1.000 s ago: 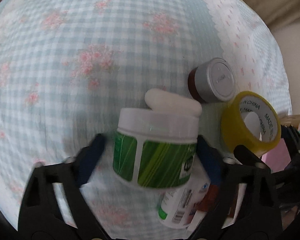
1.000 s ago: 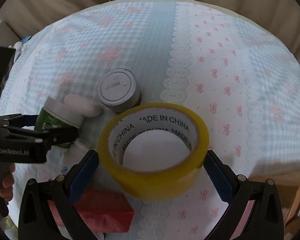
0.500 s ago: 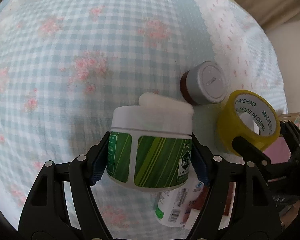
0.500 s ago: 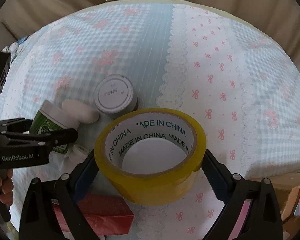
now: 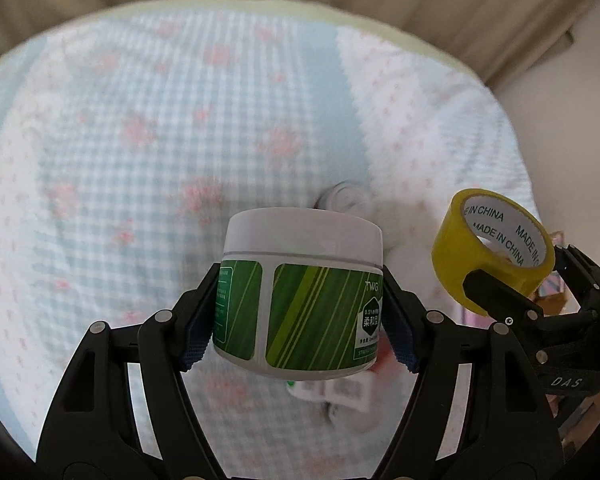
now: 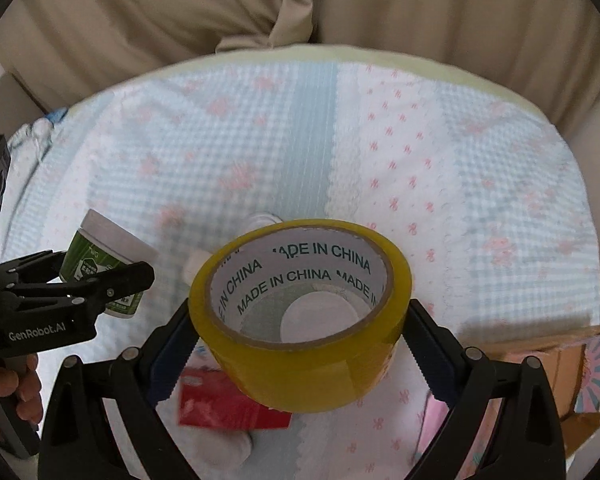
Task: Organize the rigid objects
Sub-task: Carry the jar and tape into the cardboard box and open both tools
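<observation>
My left gripper (image 5: pixel 300 324) is shut on a green-labelled jar with a white lid (image 5: pixel 300 296) and holds it upright above the bed. The jar and left gripper also show in the right wrist view (image 6: pixel 104 264). My right gripper (image 6: pixel 300 344) is shut on a yellow roll of tape (image 6: pixel 300 320), printed MADE IN CHINA inside, and holds it above the bed. The tape also shows in the left wrist view (image 5: pixel 492 240). A grey-lidded jar (image 5: pixel 344 198) lies on the bedspread behind the green jar, blurred.
The bedspread (image 6: pixel 260 140) is blue check with pink flowers. A red box (image 6: pixel 224 408) and a white bottle (image 5: pixel 340 392) lie below the grippers. A cardboard box (image 6: pixel 556 364) stands at the right edge. Beige curtains (image 6: pixel 300 4) hang behind.
Both grippers have lifted with their loads and tilted up, so the bed's far edge and curtains now show. The left gripper closed on the green jar during the past second.
</observation>
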### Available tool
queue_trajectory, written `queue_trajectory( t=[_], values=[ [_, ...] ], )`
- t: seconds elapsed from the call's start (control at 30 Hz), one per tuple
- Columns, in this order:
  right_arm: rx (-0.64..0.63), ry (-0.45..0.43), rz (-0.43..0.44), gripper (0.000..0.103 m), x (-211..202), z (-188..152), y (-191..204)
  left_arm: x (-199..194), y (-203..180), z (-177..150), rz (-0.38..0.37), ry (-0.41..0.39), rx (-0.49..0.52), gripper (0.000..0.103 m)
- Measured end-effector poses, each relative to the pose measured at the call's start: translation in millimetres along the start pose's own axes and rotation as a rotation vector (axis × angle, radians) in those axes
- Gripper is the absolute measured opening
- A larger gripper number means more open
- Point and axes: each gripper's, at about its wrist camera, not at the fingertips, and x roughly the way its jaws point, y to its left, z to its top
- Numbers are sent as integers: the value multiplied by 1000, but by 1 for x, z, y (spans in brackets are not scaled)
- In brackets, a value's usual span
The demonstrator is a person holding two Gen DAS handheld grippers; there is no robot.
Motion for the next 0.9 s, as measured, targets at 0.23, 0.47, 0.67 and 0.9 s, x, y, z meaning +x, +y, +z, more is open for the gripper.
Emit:
queue_trajectory(
  t=[0.23, 0.47, 0.67, 0.9],
  values=[
    [48, -84, 10, 96, -96, 0, -6, -84, -47, -1, 7, -91, 95, 69],
    [75, -162, 21, 96, -185, -18, -33, -149, -116, -22, 2, -156, 173, 69],
    [57, -192, 17, 96, -240, -52, -83, -168, -185, -50, -2, -186, 184, 69],
    [56, -176, 18, 96, -268, -89, -172, -155, -280, -83, -27, -175, 162, 69]
  ],
)
